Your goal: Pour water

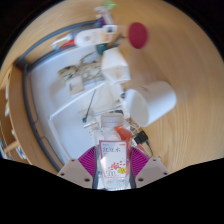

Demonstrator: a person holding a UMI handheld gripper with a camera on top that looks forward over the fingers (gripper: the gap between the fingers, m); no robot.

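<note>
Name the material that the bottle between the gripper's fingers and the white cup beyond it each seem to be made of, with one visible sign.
Bottle: probably clear, glossy plastic; the tabletop shows through it above the printed label. The gripper is shut on it. White cup: opaque, matt white, perhaps paper or plastic; the look leaves it open.

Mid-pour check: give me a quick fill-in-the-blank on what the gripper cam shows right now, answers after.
1. The bottle sits between the gripper's two ____ finger pads.
2. Just beyond the bottle stands a ____ cup.
3. Far across the table there is a round ____ object.

Missing words: pink; white; red
</note>
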